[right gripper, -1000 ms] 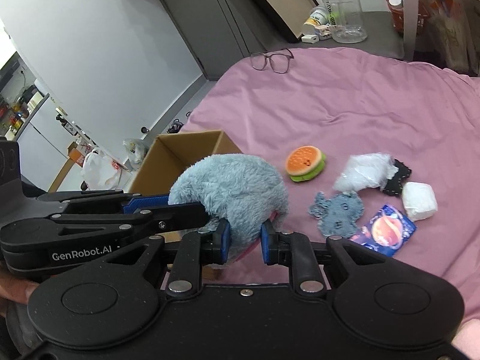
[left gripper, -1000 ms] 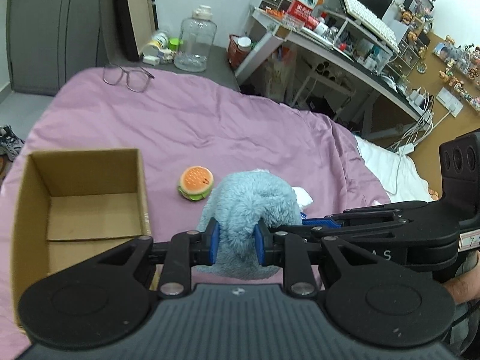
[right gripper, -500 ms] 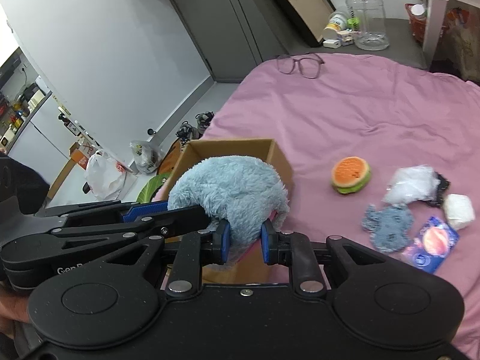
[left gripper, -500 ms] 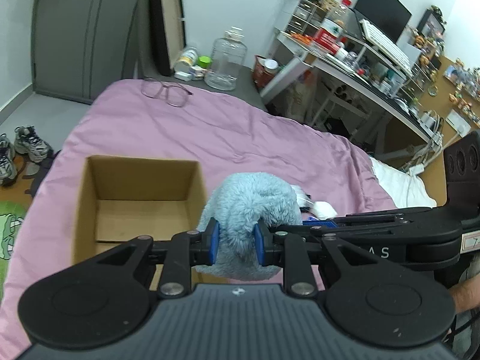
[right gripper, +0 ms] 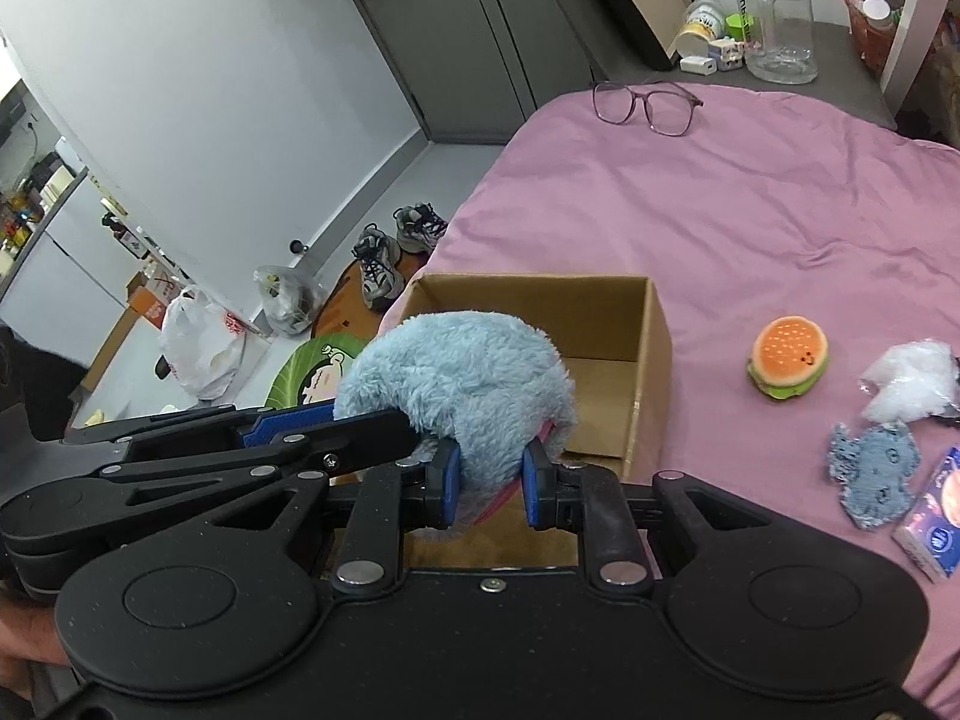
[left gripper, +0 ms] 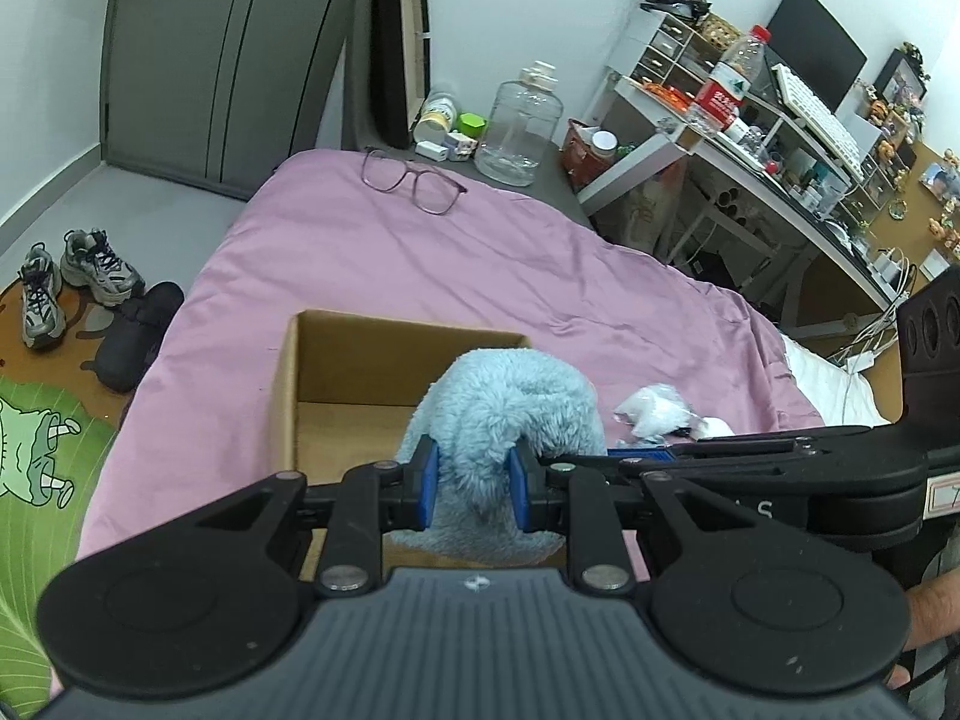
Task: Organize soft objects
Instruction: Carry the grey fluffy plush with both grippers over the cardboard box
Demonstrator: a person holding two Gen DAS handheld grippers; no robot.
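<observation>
Over cardboard box (right gripper: 651, 354), clamped blue plush (right gripper: 462, 378)

Plush toy (left gripper: 504, 414): long, fluffy blue pile, matt. Box (right gripper: 600, 324): plain brown cardboard, matt, smooth. Bed cover (right gripper: 750, 192): pink cloth, faint sheen, creased. Left tool (left gripper: 474, 489) and right tool (right gripper: 492, 489): matt black plastic with blue pads and bare metal pivot pins. Jug (left gripper: 519, 120): clear glossy plastic. Burger toy (right gripper: 789, 357): soft, matt.

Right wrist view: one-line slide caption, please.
Both grippers, right gripper nearest, hold a fluffy blue plush toy over an open brown cardboard box on the pink bedspread.
</observation>
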